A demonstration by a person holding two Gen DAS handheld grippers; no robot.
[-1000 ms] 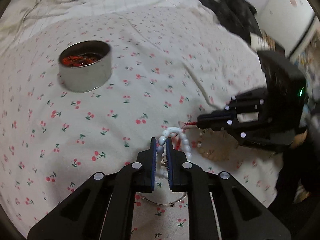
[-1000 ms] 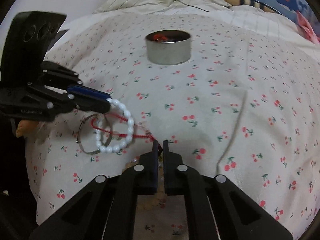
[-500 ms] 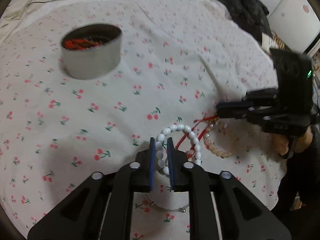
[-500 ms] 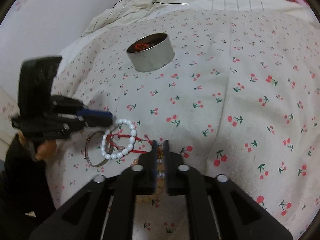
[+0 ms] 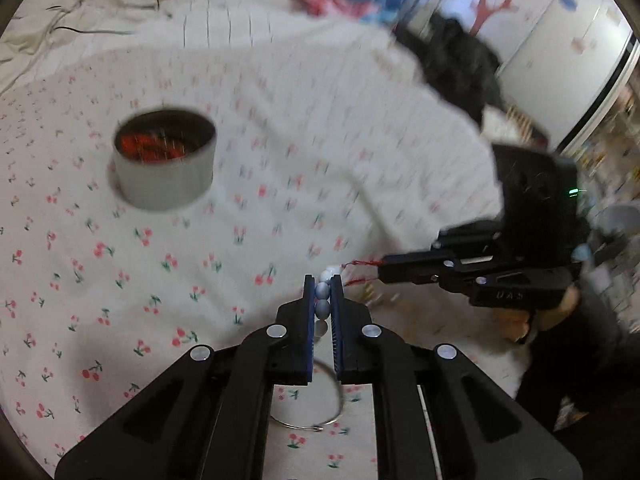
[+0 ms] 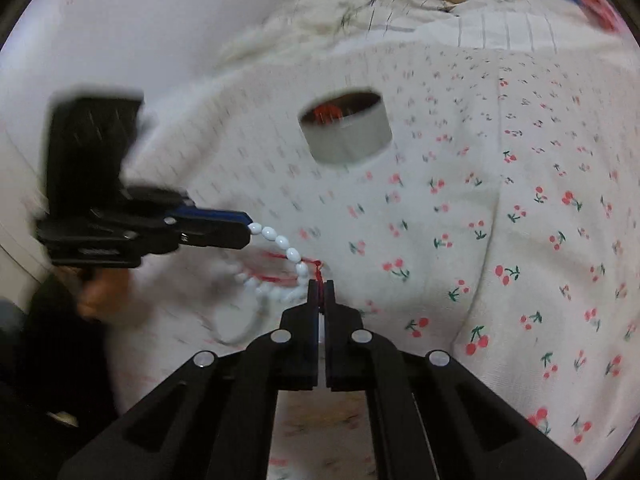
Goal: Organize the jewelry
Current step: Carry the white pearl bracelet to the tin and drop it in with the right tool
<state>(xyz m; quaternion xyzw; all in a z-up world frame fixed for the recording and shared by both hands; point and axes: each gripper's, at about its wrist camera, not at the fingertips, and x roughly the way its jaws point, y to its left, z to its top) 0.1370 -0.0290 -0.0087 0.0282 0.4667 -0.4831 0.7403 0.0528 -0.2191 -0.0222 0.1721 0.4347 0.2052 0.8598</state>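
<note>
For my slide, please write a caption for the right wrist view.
Right gripper pinches a red cord while the left gripper lifts a white bead bracelet above cherry-print bedding.

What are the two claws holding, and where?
The left claw pinches the white bead bracelet by a few beads. The right claw pinches the red string at its end.

We see a white bedsheet (image 5: 248,288) printed with small red cherries. The bead bracelet (image 6: 280,240) is white, the cord (image 6: 318,270) red, the tin (image 5: 164,184) grey.
</note>
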